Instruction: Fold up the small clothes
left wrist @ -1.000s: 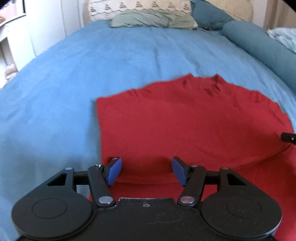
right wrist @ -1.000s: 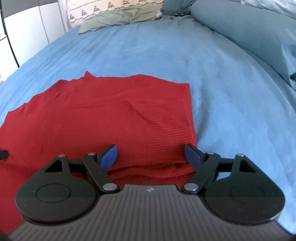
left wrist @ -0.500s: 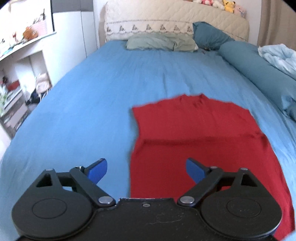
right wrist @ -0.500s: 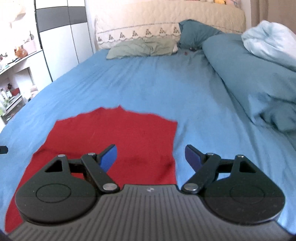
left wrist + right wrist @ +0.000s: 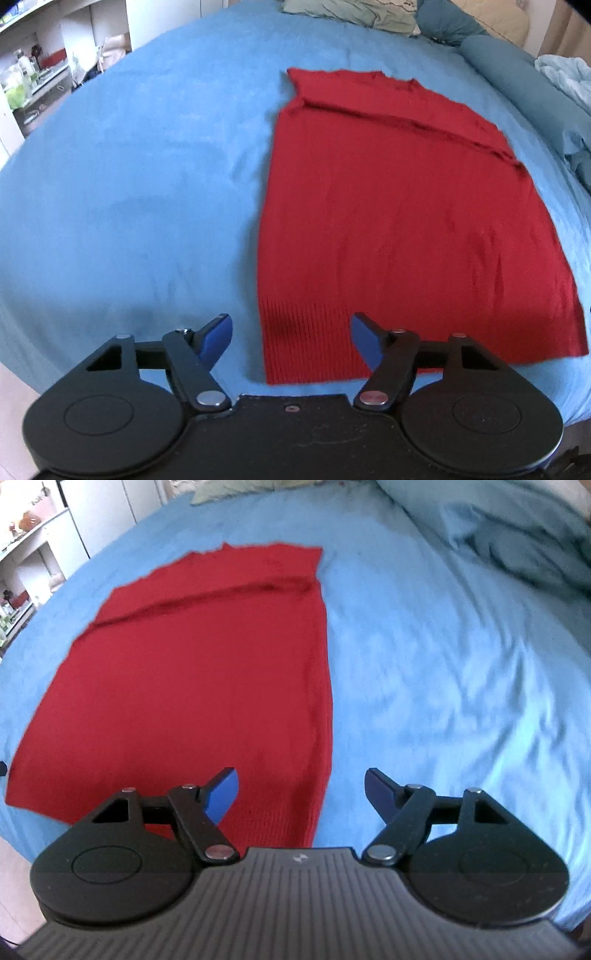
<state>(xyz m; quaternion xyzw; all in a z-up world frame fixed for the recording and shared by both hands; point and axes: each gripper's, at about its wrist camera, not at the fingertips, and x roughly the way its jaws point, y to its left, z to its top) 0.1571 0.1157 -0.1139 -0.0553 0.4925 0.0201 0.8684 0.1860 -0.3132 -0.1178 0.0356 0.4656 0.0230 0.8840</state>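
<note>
A red knit garment (image 5: 399, 206) lies flat on the blue bedspread (image 5: 129, 177), with a fold line across its far end. My left gripper (image 5: 291, 336) is open and empty, above the garment's near left corner with its ribbed hem. In the right wrist view the same garment (image 5: 192, 672) fills the left half. My right gripper (image 5: 301, 790) is open and empty, above the garment's near right corner.
Pillows (image 5: 354, 14) and a teal bolster (image 5: 524, 77) lie at the head and right side of the bed. A rumpled teal duvet (image 5: 517, 528) lies to the right. Shelves and cupboards (image 5: 33, 74) stand to the left. The bed's near edge is just below both grippers.
Both grippers let go of the garment's folded edge, opened wider, and drew back toward the near hem. The garment now lies flat with one fold across its far end.
</note>
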